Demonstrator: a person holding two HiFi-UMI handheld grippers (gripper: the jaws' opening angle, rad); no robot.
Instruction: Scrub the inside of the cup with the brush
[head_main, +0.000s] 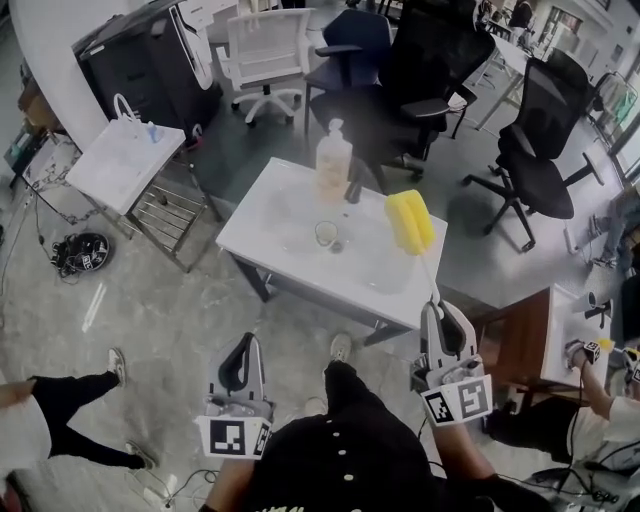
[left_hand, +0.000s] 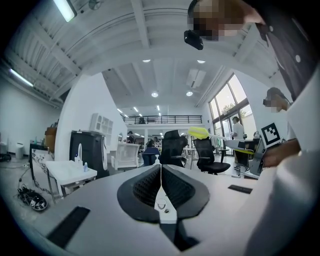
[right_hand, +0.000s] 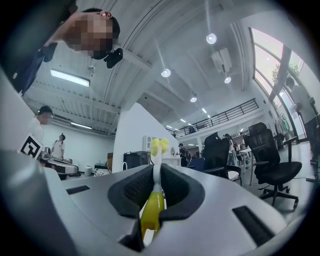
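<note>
Currently both tongs hang over the floor on the near side of the table (head_main: 262, 205). The right tongs (head_main: 437, 306) are clenched on the thin handle of the brush (head_main: 410, 222). The left tongs (head_main: 243, 348) are pressed shut with nothing between them.

Risk, as I judge it: the cup (head_main: 327, 234) is clear, probably light, and stands unheld (hard to pick out against the white top). A push from the yellow sponge head could tip it or slide it toward the soap bottle (head_main: 334, 160) beyond it. I hold the long handle at its near end, so the head may swing wide of the rim.

Position: the cup sits mid-table, well apart from both tongs on their far side, between them left to right. It is just left of the sponge head and not touching it.
</note>
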